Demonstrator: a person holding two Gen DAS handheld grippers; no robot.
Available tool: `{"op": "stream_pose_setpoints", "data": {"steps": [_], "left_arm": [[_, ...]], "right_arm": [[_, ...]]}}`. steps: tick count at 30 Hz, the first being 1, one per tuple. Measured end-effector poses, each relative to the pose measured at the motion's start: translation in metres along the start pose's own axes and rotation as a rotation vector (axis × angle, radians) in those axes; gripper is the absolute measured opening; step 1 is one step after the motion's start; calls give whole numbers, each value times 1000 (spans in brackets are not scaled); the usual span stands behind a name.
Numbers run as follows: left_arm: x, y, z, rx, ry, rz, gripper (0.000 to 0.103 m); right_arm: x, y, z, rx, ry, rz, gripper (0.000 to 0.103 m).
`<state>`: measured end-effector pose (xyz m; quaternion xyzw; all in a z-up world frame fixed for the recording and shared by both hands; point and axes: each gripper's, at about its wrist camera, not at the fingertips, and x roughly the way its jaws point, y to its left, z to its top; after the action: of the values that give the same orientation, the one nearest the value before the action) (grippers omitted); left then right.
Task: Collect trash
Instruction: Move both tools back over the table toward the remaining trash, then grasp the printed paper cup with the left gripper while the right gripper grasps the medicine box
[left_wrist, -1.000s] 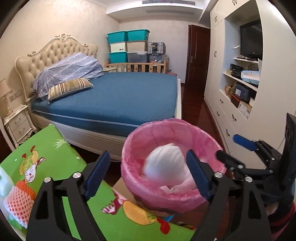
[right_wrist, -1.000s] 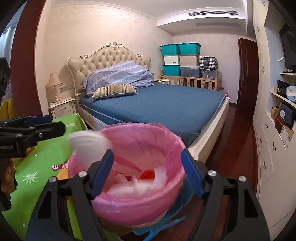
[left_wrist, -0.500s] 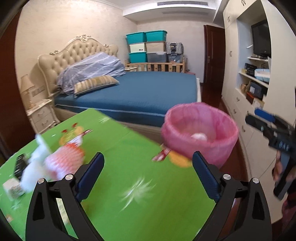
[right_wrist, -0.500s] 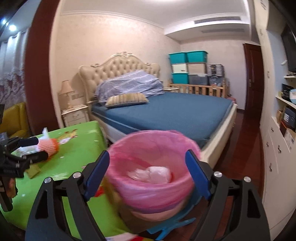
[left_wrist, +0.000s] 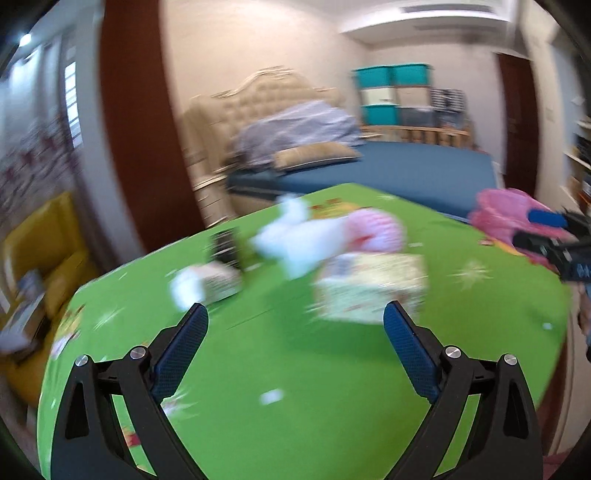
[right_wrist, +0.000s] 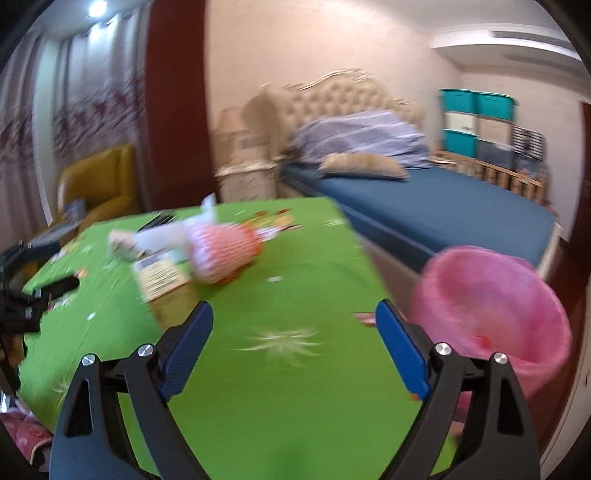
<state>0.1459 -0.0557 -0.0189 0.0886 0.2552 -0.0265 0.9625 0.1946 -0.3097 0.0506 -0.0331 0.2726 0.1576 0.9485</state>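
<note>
White crumpled paper (left_wrist: 295, 243) lies mid-desk beside a pink-and-white foam fruit net (left_wrist: 373, 230), with a printed carton (left_wrist: 369, 288) just in front of them and a smaller scrap-and-wrapper heap (left_wrist: 203, 284) to the left near a dark flat object (left_wrist: 225, 245). All of it sits on the green desk (left_wrist: 295, 387), blurred, so finer detail cannot be read. The pink-lined bin (right_wrist: 491, 306) stands off the desk's right edge, already holding some waste.

Both tools are empty. The left gripper (left_wrist: 295, 347) has its fingers spread wide over bare cloth, short of the carton. The right gripper (right_wrist: 295, 347) has just been opening, and nothing sits between its fingers either; it is aimed at open desk between the litter and the bin.

The step in hand looks like a return reach for the next pieces. To do it well, I would slow before contact so the picture steadies, then pick one item per tool: the left suits the small heap or the paper, the right the foam net, which lies nearest its side. Soft paper and net should crush easily, so close from above across the bulk. The carton looks too wide for a casual pinch; take it by an edge or corner.
</note>
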Motion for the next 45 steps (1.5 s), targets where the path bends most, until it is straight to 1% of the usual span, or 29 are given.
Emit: {"op": "stream_pose_setpoints", "data": {"steps": [2, 4, 6, 8, 14, 18, 22, 24, 25, 27, 29, 32, 37, 41, 45], "left_arm": [[-2, 29, -8, -69, 16, 27, 90], [-4, 44, -14, -113, 24, 35, 90], [-5, 59, -20, -143, 28, 48, 90], [-6, 73, -24, -164, 27, 68, 90], [-8, 97, -35, -218, 35, 89, 90], [-7, 111, -40, -246, 45, 96, 90], [-1, 119, -39, -258, 62, 100, 90], [3, 122, -36, -257, 71, 97, 90], [7, 121, -34, -252, 75, 96, 90], [14, 120, -28, -237, 80, 88, 90], [21, 117, -24, -231, 87, 78, 90], [43, 117, -14, -231, 114, 52, 90], [81, 116, 4, -251, 170, 27, 90], [111, 110, 17, -231, 187, 46, 90], [145, 108, 29, -236, 222, 67, 90]], "right_arm": [[11, 21, 2, -46, 25, 21, 87], [25, 42, 6, -89, 53, 42, 87], [35, 56, 10, -114, 75, 57, 87], [46, 70, 13, -144, 100, 77, 90], [81, 96, 20, -218, 168, 92, 90], [103, 105, 29, -237, 200, 108, 90], [116, 114, 31, -242, 230, 153, 89], [114, 117, 32, -239, 221, 164, 77], [112, 116, 32, -234, 217, 169, 66], [106, 118, 30, -225, 213, 193, 63], [98, 120, 27, -239, 199, 187, 59], [85, 120, 24, -230, 176, 192, 56], [68, 119, 14, -192, 158, 186, 55], [67, 121, 5, -195, 149, 169, 54], [67, 118, 6, -179, 150, 174, 54]]}}
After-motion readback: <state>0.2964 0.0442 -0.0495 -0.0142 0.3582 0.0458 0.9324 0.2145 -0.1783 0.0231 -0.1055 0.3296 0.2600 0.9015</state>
